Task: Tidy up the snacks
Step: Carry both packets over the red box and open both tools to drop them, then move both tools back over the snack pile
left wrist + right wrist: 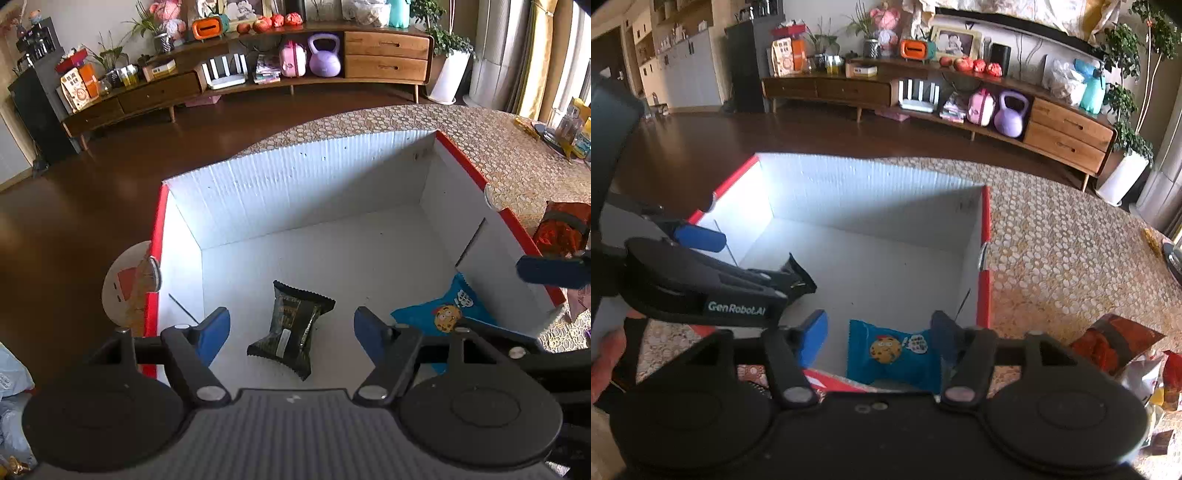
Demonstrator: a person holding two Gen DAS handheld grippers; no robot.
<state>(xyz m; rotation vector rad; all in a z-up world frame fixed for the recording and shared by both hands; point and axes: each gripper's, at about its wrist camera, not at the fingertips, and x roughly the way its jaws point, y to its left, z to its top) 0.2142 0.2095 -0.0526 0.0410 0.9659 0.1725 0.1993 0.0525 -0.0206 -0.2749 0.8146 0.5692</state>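
Observation:
A white box with red outer sides (295,184) stands on the patterned table; it also shows in the right wrist view (849,192). A black snack packet (291,328) lies on the box floor, partly hidden in the right wrist view (798,273). A blue cookie packet (447,314) lies in the box's near right corner, also in the right wrist view (894,350). My left gripper (291,332) is open above the black packet. My right gripper (879,339) is open, its fingers either side of the blue packet, not gripping it.
A red-orange snack bag (561,229) lies on the table right of the box, also in the right wrist view (1108,343). More packets (1152,376) lie at the right edge. The table's far edge drops to a dark wooden floor (74,192). A long sideboard (258,74) stands beyond.

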